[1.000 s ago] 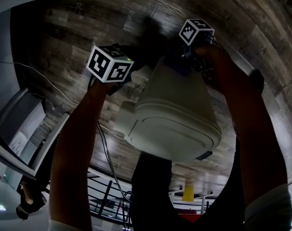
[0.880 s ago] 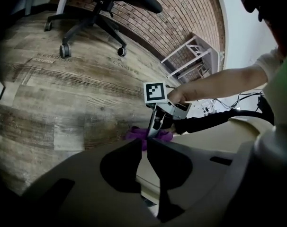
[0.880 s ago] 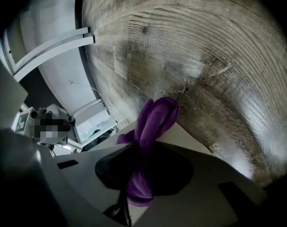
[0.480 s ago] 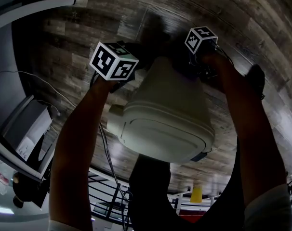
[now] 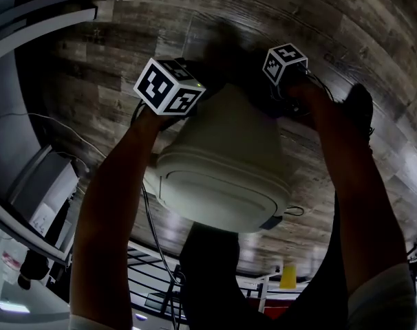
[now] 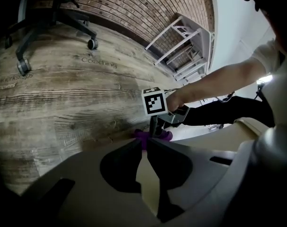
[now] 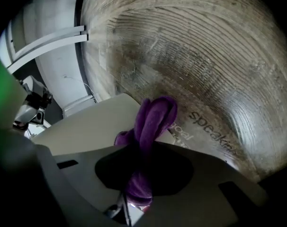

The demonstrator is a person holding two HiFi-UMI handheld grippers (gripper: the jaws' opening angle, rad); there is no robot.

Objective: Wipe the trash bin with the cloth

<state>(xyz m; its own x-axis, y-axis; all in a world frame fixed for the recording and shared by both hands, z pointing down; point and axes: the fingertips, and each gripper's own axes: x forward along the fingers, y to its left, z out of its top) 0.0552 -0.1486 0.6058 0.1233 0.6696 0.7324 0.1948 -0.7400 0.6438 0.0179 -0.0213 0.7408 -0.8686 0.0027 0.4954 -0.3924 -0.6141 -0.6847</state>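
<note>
On the wooden floor [image 5: 160, 40], in the middle of the head view, the pale trash bin [image 5: 222, 163] lies tipped over, with its wide lid end pointing to 6 o'clock and its narrow end pointing to 12 o'clock; the left gripper [image 6: 144, 145] is at about 10 o'clock of the bin, and its jaws are squeezed nearly together with a thin cream strip between them, which looks like an edge of the bin, so I think it is holding the bin steady; the right gripper [image 7: 141, 157] is at about 1 o'clock of the bin, and its jaws are pinched tight on the purple cloth [image 7: 155, 119]; the bunched cloth sticks out past the jaw tips and sits right at the bin's narrow end, touching it or just beside it, I cannot tell which; so the wiping looks like it is under way, with the cloth picked up and brought to the bin; I think the narrow end is the part being rubbed now; the big side facing up and the lid end at 6 o'clock have no cloth on them, so they may be left to do; I cannot see any dirt, so I cannot tell how much is clean.
</note>
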